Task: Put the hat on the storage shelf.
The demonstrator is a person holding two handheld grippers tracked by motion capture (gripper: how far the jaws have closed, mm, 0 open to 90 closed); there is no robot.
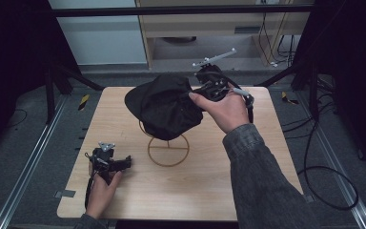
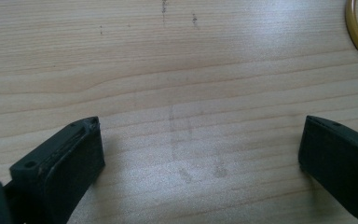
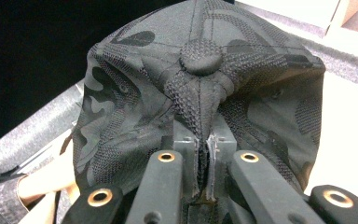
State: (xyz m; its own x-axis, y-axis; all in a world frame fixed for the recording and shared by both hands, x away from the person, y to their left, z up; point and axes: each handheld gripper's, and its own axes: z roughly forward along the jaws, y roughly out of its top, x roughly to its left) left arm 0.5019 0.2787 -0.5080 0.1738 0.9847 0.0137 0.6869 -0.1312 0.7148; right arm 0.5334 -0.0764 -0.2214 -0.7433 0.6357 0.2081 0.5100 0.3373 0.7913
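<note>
Right gripper view: our right claw [image 3: 200,154] clamps a fold of the cap [image 3: 200,93], crown button just ahead; the stand [image 1: 167,150] sits below it. Our left claw [image 2: 200,154] rests apart, farther away.

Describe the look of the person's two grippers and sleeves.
Both grippers are black. The left gripper carries a small grey three-cornered plate and has broad, flat black jaws with screw holes. The right gripper bears a longer grey plate on top, a thin black cable, and brass-coloured rivets on its black linkage. The right sleeve is dark grey denim-like cloth.
</note>
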